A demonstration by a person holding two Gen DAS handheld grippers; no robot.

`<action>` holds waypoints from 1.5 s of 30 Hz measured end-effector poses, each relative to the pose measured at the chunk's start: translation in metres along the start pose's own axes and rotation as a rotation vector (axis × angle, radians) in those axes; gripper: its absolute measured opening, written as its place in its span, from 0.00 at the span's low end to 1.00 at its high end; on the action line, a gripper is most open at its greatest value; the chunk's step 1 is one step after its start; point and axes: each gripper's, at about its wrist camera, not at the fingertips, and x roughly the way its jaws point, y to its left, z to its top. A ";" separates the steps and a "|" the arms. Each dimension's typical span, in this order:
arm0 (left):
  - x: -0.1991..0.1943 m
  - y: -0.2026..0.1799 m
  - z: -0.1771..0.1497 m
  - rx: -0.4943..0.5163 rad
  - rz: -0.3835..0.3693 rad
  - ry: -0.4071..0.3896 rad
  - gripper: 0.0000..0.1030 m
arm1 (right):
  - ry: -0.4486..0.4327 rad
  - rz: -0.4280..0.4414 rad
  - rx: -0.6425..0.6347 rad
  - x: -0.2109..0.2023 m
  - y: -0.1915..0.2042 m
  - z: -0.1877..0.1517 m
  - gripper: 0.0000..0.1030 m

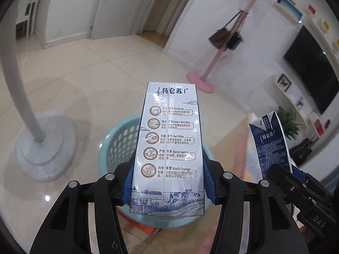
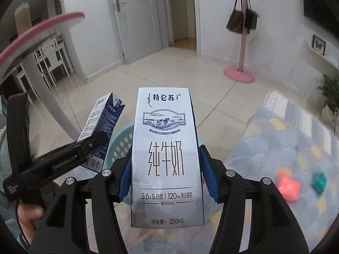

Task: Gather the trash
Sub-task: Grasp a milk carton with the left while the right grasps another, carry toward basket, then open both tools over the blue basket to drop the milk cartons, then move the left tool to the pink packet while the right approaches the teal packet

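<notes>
Shiny floor tiles spread behind two milk cartons. Each hand-held gripper, left (image 1: pixel 167 182) and right (image 2: pixel 164 180), squeezes one milk carton (image 1: pixel 169 148) (image 2: pixel 166 154) above the blue basket (image 1: pixel 118 146), low middle. Letting go off-center could bounce one off the rim.

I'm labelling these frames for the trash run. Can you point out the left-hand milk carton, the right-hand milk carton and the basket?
Left-hand milk carton (image 1: pixel 169 148), left wrist view, middle of the printed panel.
Right-hand milk carton (image 2: pixel 166 158), right wrist view, middle of the front face.
Basket (image 1: pixel 120 148), left wrist view, latticed inner wall.
</notes>
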 end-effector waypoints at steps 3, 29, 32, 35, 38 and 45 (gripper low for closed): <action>0.013 0.006 -0.003 -0.003 0.033 0.024 0.50 | 0.043 -0.017 0.035 0.021 -0.004 -0.003 0.54; -0.005 -0.010 -0.005 0.036 -0.032 0.005 0.62 | 0.037 -0.007 0.110 0.000 -0.030 -0.024 0.56; -0.019 -0.030 -0.007 0.081 -0.072 -0.009 0.62 | -0.013 -0.020 0.120 -0.031 -0.041 -0.023 0.56; -0.033 -0.058 -0.011 0.142 -0.109 -0.023 0.62 | -0.073 -0.042 0.125 -0.069 -0.056 -0.023 0.56; -0.050 -0.093 -0.015 0.215 -0.157 -0.040 0.62 | -0.127 -0.078 0.122 -0.107 -0.073 -0.028 0.56; -0.063 -0.182 -0.033 0.383 -0.258 -0.040 0.63 | -0.233 -0.285 0.084 -0.183 -0.134 -0.060 0.56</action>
